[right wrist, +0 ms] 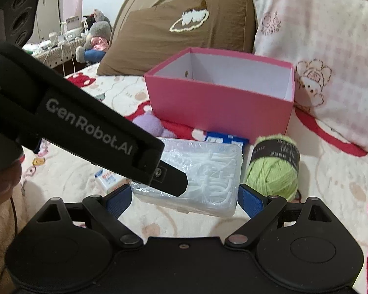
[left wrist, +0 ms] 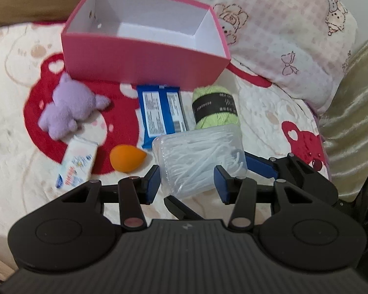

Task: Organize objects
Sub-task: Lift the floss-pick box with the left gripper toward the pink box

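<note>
- Gripping the clear box of white picks is my job right now. My left gripper is narrowed about a quarter of the way, and its blue pads sit against the two sides of the box's near end.
- My right gripper is spread nearly as wide as it goes and straddles the same box. Each pad is just beside a long side, but I cannot tell whether they press on it.
- The box sits between both sets of fingers above the blanket, in front of the blue packet and the green yarn.
- The open pink box stands beyond those two, against the pillows, and looks empty. I judge it to be where the clear box goes.
- To do this well I would keep both hands level with each other, because the plastic is smooth and the lid may pop if I twist it.
- I would carry the box high enough to clear the pink front wall, then lower it flat inside.
- I would let go with the wide hand first, so the load is never left on a loose hold.
- The purple plush, orange sponge and tissue pack lie off to the left and can wait.
</note>
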Action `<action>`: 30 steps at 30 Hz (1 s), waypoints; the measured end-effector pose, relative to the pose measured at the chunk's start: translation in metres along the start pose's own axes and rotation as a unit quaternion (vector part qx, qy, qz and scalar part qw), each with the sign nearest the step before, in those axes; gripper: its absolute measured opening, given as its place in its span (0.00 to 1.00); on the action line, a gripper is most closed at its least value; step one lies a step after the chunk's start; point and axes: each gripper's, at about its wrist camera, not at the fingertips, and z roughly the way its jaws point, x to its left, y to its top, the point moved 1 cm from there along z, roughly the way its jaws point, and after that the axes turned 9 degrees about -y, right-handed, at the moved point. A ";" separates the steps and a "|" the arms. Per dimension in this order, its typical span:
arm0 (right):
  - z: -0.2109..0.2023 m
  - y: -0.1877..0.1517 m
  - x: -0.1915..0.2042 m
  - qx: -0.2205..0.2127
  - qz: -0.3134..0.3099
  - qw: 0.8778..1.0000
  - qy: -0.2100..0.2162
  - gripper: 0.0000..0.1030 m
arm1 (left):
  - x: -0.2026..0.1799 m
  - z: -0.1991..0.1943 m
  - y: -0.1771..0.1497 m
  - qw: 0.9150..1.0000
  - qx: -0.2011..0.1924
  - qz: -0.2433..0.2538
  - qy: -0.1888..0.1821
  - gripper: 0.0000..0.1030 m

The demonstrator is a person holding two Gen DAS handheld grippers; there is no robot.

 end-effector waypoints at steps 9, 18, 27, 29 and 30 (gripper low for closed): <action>-0.005 0.039 -0.006 0.004 0.018 0.999 0.045 0.92 | -0.013 -0.029 0.029 0.999 -0.004 0.026 0.033 0.45; -0.006 0.083 -0.011 0.003 0.010 0.999 0.053 0.92 | -0.014 -0.048 0.075 1.000 -0.004 0.027 0.011 0.45; 0.003 0.140 -0.021 0.031 -0.001 0.998 0.054 0.92 | -0.006 -0.055 0.126 1.000 0.003 0.019 -0.014 0.46; 0.008 0.154 -0.023 0.040 -0.002 0.998 0.053 0.92 | -0.004 -0.056 0.140 1.000 0.002 0.020 -0.014 0.46; 0.011 0.161 -0.024 0.044 -0.003 0.998 0.052 0.92 | -0.003 -0.055 0.146 1.000 0.002 0.020 -0.014 0.46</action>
